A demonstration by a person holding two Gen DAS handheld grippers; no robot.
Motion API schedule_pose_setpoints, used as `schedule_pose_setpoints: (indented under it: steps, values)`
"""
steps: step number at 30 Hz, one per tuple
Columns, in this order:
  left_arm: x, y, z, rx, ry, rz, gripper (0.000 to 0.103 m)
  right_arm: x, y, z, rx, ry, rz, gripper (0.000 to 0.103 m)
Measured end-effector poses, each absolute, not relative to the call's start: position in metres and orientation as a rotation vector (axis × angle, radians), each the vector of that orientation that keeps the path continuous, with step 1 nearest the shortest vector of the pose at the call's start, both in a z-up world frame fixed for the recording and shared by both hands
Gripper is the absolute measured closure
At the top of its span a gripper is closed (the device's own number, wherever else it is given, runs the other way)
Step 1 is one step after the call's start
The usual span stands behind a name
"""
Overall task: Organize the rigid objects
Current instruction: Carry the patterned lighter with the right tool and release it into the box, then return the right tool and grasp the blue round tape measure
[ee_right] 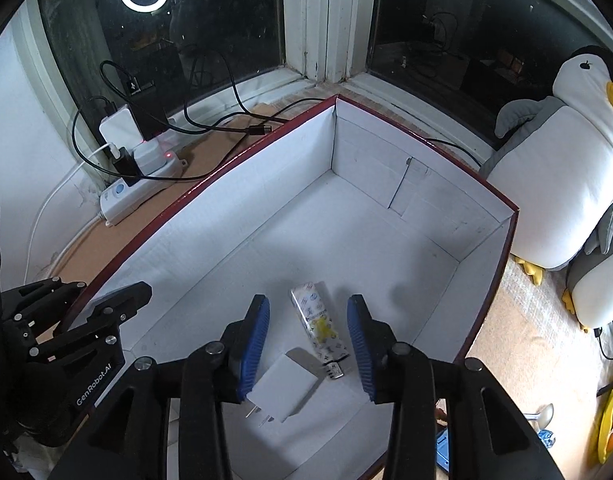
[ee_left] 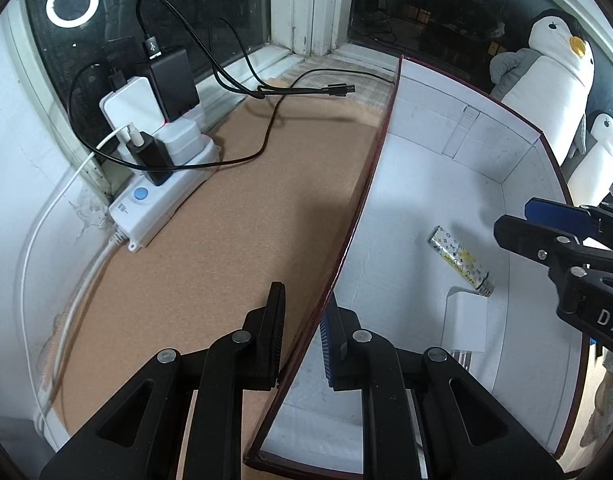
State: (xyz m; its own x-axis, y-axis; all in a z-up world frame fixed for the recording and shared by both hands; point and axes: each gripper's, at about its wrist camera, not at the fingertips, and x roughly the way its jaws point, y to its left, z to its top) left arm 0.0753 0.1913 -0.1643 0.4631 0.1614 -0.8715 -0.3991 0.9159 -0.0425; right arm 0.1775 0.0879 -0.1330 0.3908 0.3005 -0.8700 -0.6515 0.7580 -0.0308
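A large box with white inside and dark red rim (ee_left: pixel 370 184) (ee_right: pixel 234 164) stands on the cork surface. Inside lie a patterned lighter-like stick (ee_left: pixel 460 258) (ee_right: pixel 318 326) and a white plug adapter (ee_left: pixel 466 326) (ee_right: pixel 286 390). My left gripper (ee_left: pixel 304 328) straddles the box's left wall, one finger outside, one inside; a gap shows on both sides of the wall. It also shows in the right wrist view (ee_right: pixel 106 304). My right gripper (ee_right: pixel 308 344) is open and empty above the stick and adapter; it also shows in the left wrist view (ee_left: pixel 546 224).
A white power strip (ee_left: pixel 162 196) (ee_right: pixel 138 184) with chargers and black cables (ee_left: pixel 266 92) sits at the back left by the window. Penguin plush toys (ee_left: pixel 546 64) (ee_right: pixel 566 168) stand right of the box. The cork surface (ee_left: pixel 206 248) lies left of the box.
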Motion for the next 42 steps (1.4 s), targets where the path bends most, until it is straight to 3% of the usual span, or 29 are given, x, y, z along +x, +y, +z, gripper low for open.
schedule_pose_setpoints:
  steps: [10,20,32,42]
  values:
    - [0.076,0.19,-0.164,-0.247,1.049,0.354,0.088,0.168,0.048,-0.112,-0.281,0.981,0.619,0.066]
    - [0.069,0.187,-0.162,-0.226,1.064,0.368,0.088,0.158,-0.052,-0.095,-0.168,0.95,0.485,0.065]
    - [0.057,0.18,-0.16,-0.216,1.085,0.393,0.088,0.159,-0.206,-0.154,-0.063,1.099,0.213,0.061]
    - [0.052,0.175,-0.157,-0.204,1.1,0.407,0.088,0.164,-0.234,-0.195,-0.055,1.175,0.193,0.058]
